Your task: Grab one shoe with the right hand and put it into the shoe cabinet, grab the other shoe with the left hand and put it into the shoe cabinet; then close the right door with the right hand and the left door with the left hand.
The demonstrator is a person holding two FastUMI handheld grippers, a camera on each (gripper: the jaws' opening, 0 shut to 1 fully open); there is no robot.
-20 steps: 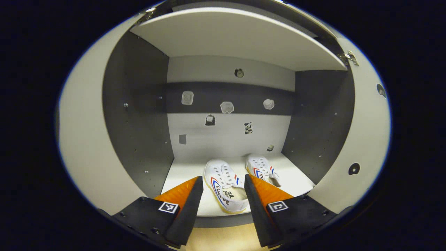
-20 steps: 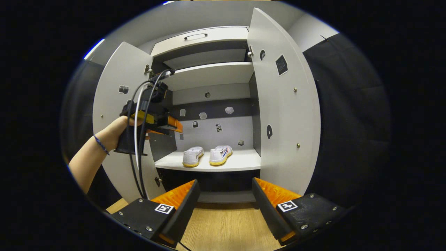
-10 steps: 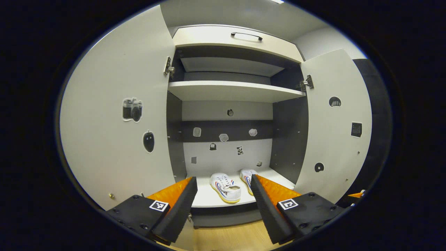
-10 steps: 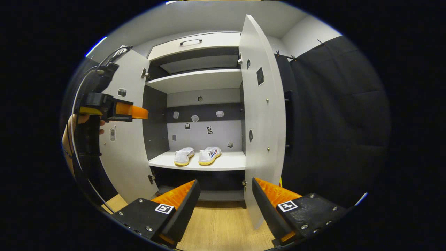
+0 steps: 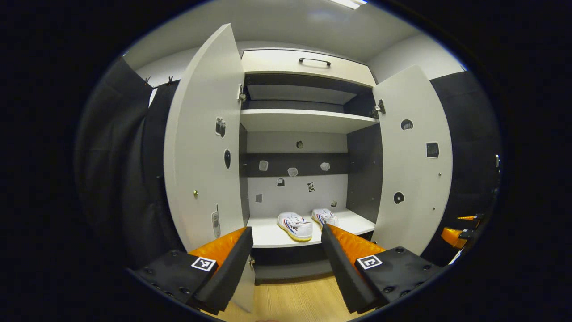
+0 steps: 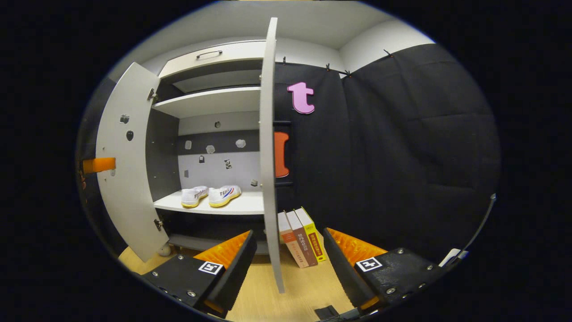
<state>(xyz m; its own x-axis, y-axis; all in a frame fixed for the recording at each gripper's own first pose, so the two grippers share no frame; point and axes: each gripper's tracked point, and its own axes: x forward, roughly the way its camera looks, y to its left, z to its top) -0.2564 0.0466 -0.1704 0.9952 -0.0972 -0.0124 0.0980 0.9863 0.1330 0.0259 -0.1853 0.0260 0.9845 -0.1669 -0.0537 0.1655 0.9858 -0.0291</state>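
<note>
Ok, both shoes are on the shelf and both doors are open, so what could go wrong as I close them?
1. The right door stands edge-on just ahead of the open right gripper; a push could slip past the thin edge.
2. Books lean just right of that door, on its outer side; a stray gripper could topple them.
3. The shoes sit near the shelf front; a heel past the edge could block a door.

Cabinet mouth: the shoe cabinet (image 5: 308, 67) is standing open at 12 o'clock in the left gripper view.
Left door (image 5: 203, 147): swinging out at 10 o'clock, narrowing that side.
Right door (image 6: 268, 152): standing edge-on at 12 o'clock in the right gripper view, blocking a straight path.
Shelf: two shoes (image 5: 296, 225) are occupying its middle.
Floor: books (image 6: 300, 237) are leaning just beside the right door.
</note>
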